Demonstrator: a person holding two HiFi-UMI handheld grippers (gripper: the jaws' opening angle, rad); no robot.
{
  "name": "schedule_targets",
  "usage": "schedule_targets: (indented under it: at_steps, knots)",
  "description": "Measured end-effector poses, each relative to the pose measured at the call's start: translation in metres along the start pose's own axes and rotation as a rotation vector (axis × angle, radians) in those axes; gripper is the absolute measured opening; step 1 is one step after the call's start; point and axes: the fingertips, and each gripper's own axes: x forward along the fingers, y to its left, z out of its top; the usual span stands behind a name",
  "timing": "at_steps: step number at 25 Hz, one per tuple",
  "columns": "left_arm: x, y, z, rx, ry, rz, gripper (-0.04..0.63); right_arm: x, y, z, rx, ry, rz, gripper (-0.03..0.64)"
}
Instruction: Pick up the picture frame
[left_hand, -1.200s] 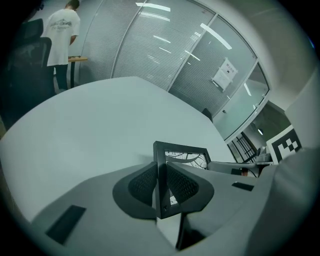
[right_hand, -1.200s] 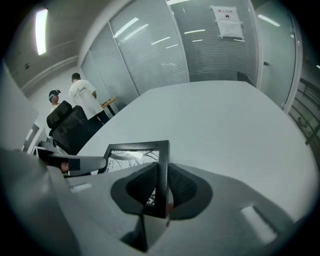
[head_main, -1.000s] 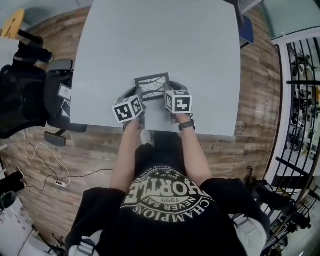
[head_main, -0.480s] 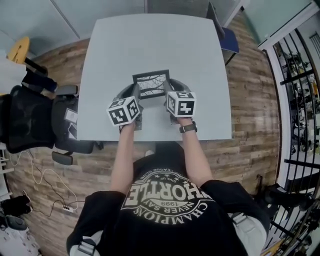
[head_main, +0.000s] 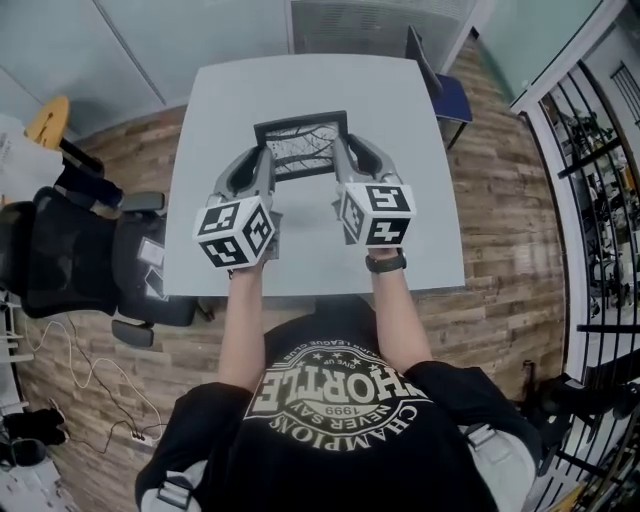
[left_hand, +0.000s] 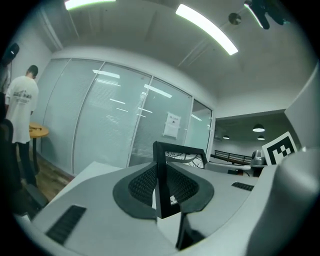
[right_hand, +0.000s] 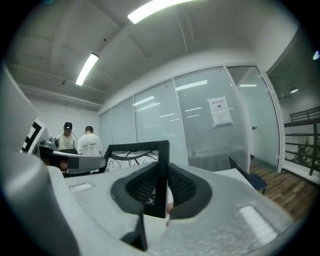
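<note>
A black picture frame (head_main: 300, 145) with a black-and-white branch print hangs in the air above the grey table (head_main: 420, 220), held level between both grippers. My left gripper (head_main: 262, 160) is shut on the frame's left edge (left_hand: 161, 180), which stands pinched between its dark ribbed pads. My right gripper (head_main: 340, 152) is shut on the right edge (right_hand: 161, 175) in the same way. In the right gripper view the print (right_hand: 132, 152) shows to the left of the jaws, and the left gripper's body (right_hand: 75, 161) lies beyond it.
A black office chair (head_main: 70, 260) stands left of the table and a blue chair (head_main: 440, 85) at its far right corner. A black metal railing (head_main: 600, 180) runs along the right. Glass partition walls (left_hand: 100, 125) lie ahead, with a person (left_hand: 22, 105) at the far left and two people (right_hand: 77, 140) at the right gripper view's left.
Both grippers have risen together with the picture frame, from the table's near part to well above it. The frame has swung up towards level and the view now reaches the walls.
</note>
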Motion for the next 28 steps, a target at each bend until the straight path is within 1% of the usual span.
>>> schedule_targets:
  at_steps: [2,5,14,19,23,28]
  knots:
    - [-0.007,-0.005,0.018,0.022,-0.036,-0.002,0.064,-0.007,0.005,0.018,-0.003,-0.040,0.006,0.064]
    - [-0.013,-0.011,0.035,0.034,-0.072,-0.008,0.064,-0.015,0.009,0.037,-0.008,-0.080,0.010,0.066]
    - [-0.039,-0.019,0.068,0.087,-0.146,-0.016,0.064,-0.035,0.029,0.070,-0.040,-0.159,0.014,0.066]
    - [-0.046,-0.018,0.073,0.084,-0.157,-0.020,0.064,-0.038,0.036,0.078,-0.078,-0.181,0.008,0.065]
    - [-0.049,-0.008,0.075,0.075,-0.159,-0.009,0.064,-0.035,0.046,0.079,-0.088,-0.179,0.007,0.064]
    - [-0.043,-0.003,0.070,0.067,-0.151,-0.014,0.064,-0.028,0.044,0.072,-0.087,-0.168,0.003,0.064]
